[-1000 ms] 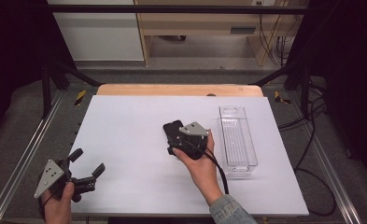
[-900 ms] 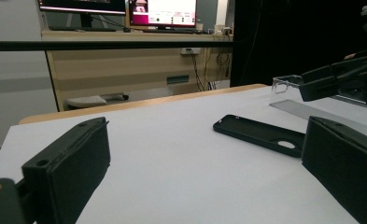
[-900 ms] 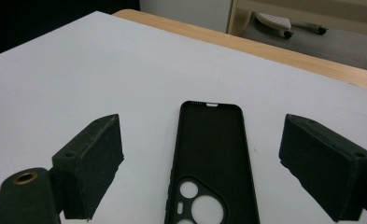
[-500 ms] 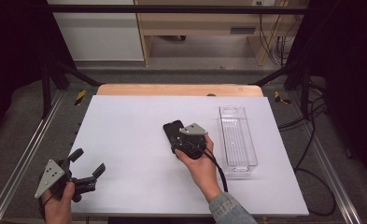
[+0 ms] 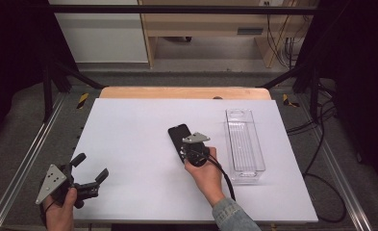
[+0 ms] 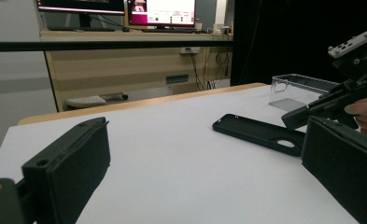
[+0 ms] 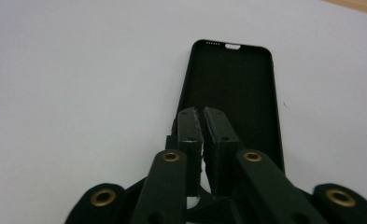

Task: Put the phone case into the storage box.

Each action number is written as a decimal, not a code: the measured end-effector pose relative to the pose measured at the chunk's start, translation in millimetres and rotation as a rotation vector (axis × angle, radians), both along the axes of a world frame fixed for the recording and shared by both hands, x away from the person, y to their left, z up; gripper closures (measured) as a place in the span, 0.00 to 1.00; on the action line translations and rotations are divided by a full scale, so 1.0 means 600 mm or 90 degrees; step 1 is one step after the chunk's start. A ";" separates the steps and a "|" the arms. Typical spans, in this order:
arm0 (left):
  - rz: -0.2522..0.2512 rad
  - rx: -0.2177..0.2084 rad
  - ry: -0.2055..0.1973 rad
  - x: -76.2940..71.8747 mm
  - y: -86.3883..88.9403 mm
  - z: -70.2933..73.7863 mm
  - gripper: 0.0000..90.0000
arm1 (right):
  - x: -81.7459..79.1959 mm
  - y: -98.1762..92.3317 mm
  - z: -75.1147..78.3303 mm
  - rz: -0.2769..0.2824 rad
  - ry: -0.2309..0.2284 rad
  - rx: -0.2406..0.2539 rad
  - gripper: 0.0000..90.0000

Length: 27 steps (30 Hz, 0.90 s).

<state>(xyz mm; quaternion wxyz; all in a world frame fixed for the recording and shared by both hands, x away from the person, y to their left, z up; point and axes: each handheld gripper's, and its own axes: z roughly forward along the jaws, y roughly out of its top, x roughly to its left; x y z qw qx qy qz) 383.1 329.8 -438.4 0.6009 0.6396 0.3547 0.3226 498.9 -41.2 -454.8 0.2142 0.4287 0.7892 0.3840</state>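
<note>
White tabletop [image 5: 129, 144]: your right gripper [image 7: 202, 114] has just closed, jaws pinching the black phone case's [image 7: 235, 88] near edge; your left gripper [image 5: 88, 171] gapes empty.

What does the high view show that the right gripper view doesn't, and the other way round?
The high view adds the clear tray right of the case, and the left gripper, open at the table's near left corner. The right gripper view adds the holes in the case's far end and the right gripper's jaws, just closed together over its near edge; whether they pinch the rim I cannot tell. Both show case, right gripper and white table.
</note>
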 end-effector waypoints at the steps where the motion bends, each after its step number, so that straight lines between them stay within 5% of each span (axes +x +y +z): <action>1: 0.000 0.000 0.000 0.000 0.000 0.000 0.01 | 0.000 -0.001 -0.006 0.000 0.008 -0.004 1.00; 27: -0.003 0.003 0.001 0.001 -0.001 0.000 0.02 | -0.010 0.002 -0.045 0.004 0.047 -0.028 1.00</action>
